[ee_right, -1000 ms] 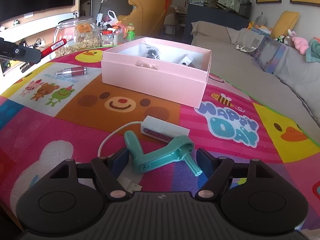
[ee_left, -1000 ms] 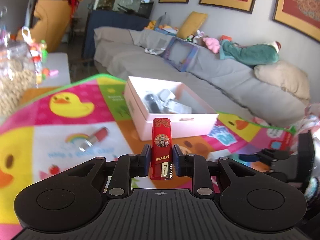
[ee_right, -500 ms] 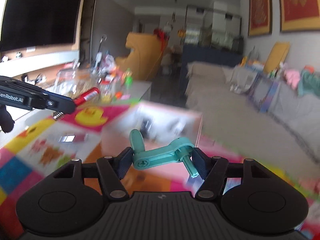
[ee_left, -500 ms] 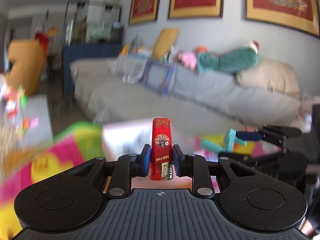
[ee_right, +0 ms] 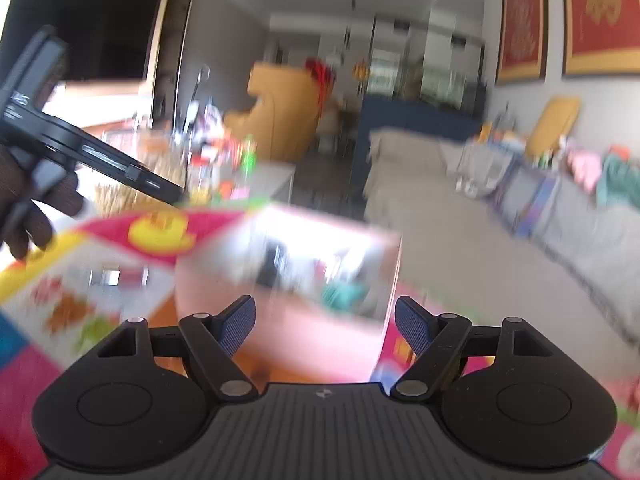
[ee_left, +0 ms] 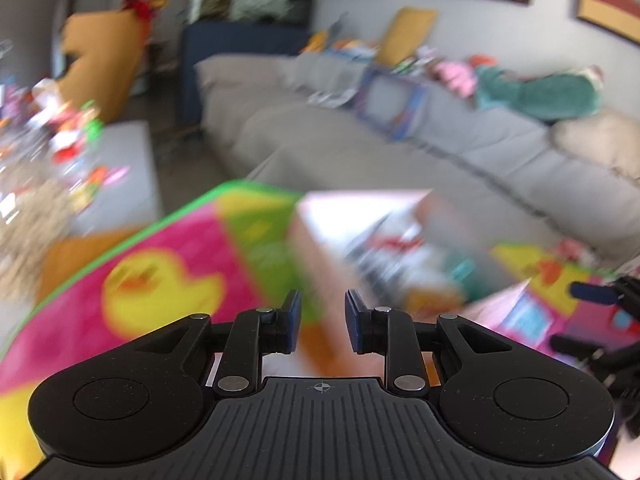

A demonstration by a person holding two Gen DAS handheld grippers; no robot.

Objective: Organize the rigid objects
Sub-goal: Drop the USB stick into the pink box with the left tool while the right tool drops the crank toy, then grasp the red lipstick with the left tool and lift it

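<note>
My left gripper (ee_left: 320,316) stands with a narrow gap between its blue pads (ee_left: 295,322), nothing between them. My right gripper (ee_right: 325,326) is spread wide and equally empty, its jaws having just been opening. Both point down over the pink box (ee_right: 320,320), which sits on the bright play mat (ee_left: 160,264) with its yellow duck print. The frames are smeared by motion, so the box's contents read only as shapes: a teal object (ee_right: 344,294) lies inside toward the right, a dark item (ee_right: 272,262) farther back, and pale pieces between; from the left wrist view a streak of red (ee_left: 400,242) shows among white and grey pieces, and I cannot tell what it is. Left of the box on the mat lies a small silver-and-red tube (ee_right: 116,276). In the right wrist view the other gripper enters at upper left, held by a dark-gloved hand (ee_right: 28,216). Beyond the mat stand a glass jar of snacks (ee_right: 132,176) on a low table, a grey sofa (ee_left: 400,148) strewn with toys, and red framed pictures (ee_right: 600,16) on the wall.
</note>
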